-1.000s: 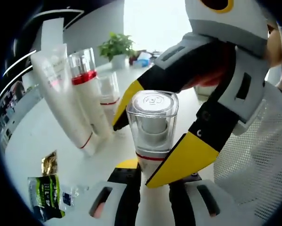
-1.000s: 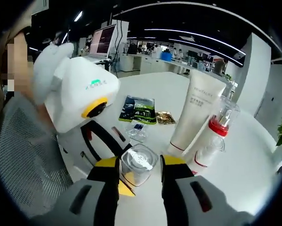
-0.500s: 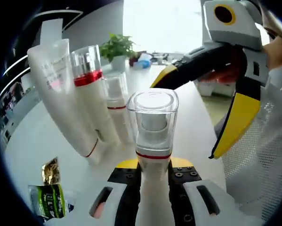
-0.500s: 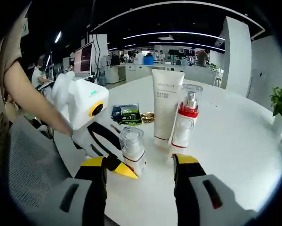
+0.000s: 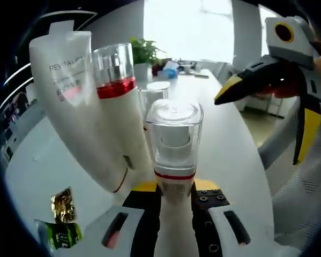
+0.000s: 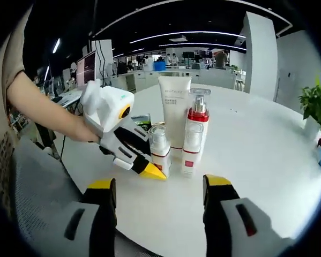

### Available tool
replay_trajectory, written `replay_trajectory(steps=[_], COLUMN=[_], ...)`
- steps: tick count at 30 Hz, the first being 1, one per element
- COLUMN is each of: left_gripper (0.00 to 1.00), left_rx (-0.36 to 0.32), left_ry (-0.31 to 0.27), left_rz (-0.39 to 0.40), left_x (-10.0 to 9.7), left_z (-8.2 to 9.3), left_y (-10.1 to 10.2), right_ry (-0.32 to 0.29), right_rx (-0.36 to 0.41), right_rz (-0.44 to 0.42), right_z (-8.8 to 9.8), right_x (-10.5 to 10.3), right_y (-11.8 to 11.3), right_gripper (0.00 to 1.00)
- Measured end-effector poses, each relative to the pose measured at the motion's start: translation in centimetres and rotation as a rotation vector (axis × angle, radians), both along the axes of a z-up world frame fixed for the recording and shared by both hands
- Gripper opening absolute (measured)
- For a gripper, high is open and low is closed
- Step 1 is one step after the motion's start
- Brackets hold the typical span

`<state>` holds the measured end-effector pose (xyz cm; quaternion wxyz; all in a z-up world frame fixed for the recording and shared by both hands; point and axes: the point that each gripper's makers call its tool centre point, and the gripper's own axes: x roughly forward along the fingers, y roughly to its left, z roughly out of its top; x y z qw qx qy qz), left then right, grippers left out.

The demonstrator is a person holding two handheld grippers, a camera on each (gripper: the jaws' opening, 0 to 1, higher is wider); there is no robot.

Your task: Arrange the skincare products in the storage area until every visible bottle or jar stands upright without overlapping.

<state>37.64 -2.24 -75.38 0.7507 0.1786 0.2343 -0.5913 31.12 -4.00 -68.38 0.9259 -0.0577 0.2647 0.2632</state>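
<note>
The skincare products stand close together on the round white counter, away from its edges. Going from left to right in the right gripper view: the left claw, carried by a person's hand, grips the small pump bottle low on its body; this bottle has a clear cap and stands upright beside the group. Next comes the tall white tube, standing on its cap, and then the red-collared bottle, also upright and just beside the tube. Behind the left claw, some dark sachets lie flat on the counter. The right claw is wide apart, holds nothing and hangs over the near edge of the counter.

In the left gripper view the pump bottle is between the jaws of the left claw, and another small clear-capped bottle stands behind it.

I judge the step in hand is placing this pump bottle beside the group. The next move calls for opening the jaws slowly and pulling back straight, so the neighbours are not pushed over.
</note>
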Motion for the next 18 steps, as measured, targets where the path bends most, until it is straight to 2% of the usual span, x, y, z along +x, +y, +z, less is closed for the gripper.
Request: replay_trajectory(steps=[9,18], left_gripper=[0.18,0.18], left_rx=[-0.006,-0.003], left_ry=[0.001,-0.006], left_rz=[0.009,-0.003], left_x=[1.2,1.9], left_z=[0.0,0.0], left_y=[-0.4,-0.7], right_ry=[0.005,0.006], right_rx=[0.014,-0.018], right_rz=[-0.044,-0.026], right_z=[0.0,-0.4], right_x=[-0.1,-0.2], right_y=[-1.2,-0.9], right_gripper=[0.67,0.66])
